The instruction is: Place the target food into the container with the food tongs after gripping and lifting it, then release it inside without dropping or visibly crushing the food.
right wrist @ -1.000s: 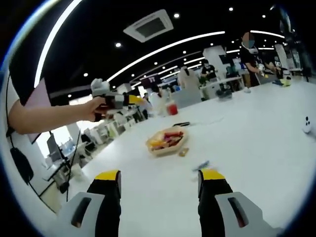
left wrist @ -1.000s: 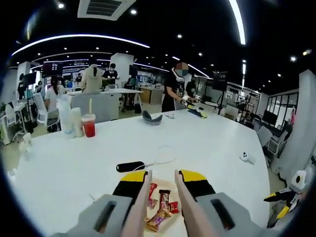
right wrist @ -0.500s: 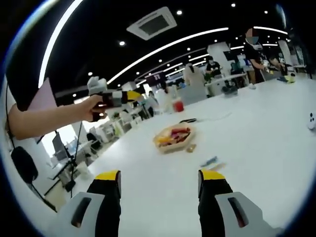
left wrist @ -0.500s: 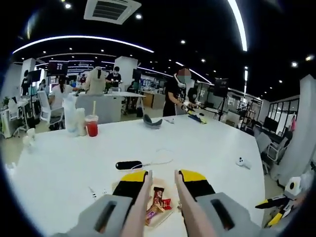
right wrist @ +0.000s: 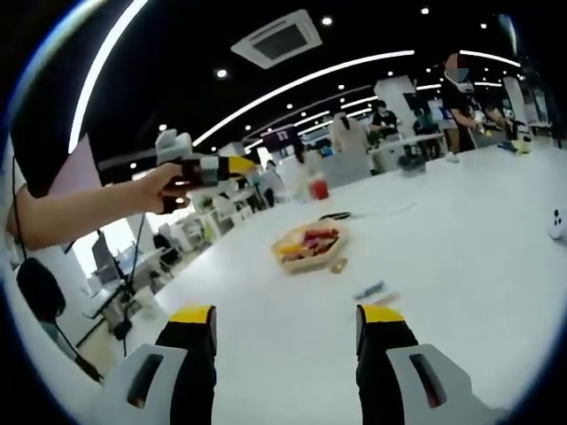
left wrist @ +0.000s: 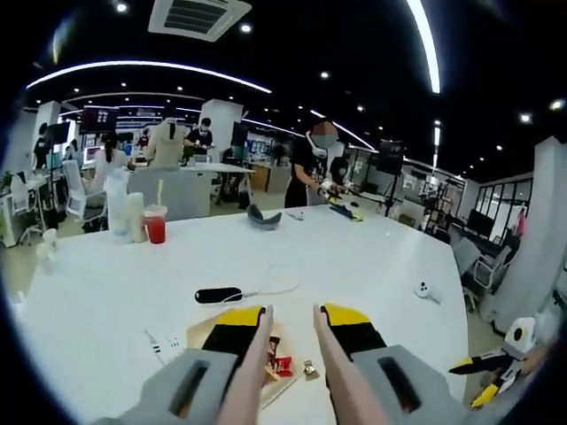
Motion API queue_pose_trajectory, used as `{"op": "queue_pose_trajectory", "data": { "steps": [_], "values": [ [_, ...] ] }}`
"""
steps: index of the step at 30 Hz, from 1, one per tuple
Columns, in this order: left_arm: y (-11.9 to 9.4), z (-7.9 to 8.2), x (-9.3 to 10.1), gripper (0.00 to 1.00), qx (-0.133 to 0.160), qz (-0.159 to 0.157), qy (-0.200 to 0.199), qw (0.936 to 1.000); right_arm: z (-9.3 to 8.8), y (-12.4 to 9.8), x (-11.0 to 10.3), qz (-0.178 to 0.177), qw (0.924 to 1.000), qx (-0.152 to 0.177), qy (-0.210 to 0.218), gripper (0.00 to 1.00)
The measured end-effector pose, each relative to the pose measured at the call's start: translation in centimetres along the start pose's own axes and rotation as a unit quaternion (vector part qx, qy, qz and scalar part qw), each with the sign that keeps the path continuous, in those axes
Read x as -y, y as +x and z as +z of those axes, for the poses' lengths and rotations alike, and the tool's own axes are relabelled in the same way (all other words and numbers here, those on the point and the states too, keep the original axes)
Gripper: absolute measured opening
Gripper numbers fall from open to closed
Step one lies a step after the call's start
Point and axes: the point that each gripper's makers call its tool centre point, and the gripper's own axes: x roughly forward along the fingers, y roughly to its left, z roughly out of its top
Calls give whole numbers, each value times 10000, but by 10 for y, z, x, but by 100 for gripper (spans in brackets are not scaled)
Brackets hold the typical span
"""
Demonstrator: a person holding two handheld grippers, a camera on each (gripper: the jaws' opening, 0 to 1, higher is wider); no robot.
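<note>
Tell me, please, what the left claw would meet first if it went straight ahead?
Probably the snack tray with wrapped sweets just past the left claw; depth is hard to judge.

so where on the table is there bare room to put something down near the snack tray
Bare tabletop spreads wide between the snack tray and the small white device, and in front of the right gripper. It is crowded close around the tray: a loose snack, a blue wrapper, and behind it a black handle with cable.
</note>
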Motion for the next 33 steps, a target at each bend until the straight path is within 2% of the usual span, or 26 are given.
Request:
{"op": "queue_pose_trajectory", "data": {
  "steps": [6, 10, 13, 16, 18, 20, 23, 27, 33],
  "values": [
    [-3, 13, 7, 23, 58, 0, 134, 9999, 5, 0, 4, -22, 10000, 45, -82, 64],
    [-4, 14, 11, 23, 79, 9, 275, 9996, 4, 2, -1, 34, 9999, 13, -98, 64],
    [-6, 13, 4, 23, 18, 169, 641, 9978, 3, 4, -7, 112, 9999, -14, -55, 64],
    [-8, 18, -1, 23, 183, 258, 403, 9987, 3, 4, -13, 196, 9998, -51, -33, 65],
    [-9, 19, 0, 23, 273, 276, 332, 9987, 1, 3, -19, 341, 9988, -181, -297, 65],
    [-10, 17, 3, 23, 302, 245, 344, 9987, 0, 4, -18, 330, 9986, -233, -330, 65],
    [-7, 6, 4, 23, 195, 231, 521, 9982, 0, 6, -12, 242, 9993, -248, -169, 65],
    [-3, -3, 3, 23, 184, 211, 376, 9989, 0, 9, -15, 312, 9987, -300, -254, 65],
    [6, -16, 16, 24, 207, 154, 301, 9992, 2, 13, -15, 344, 9985, -356, -236, 65]
  ]
}}
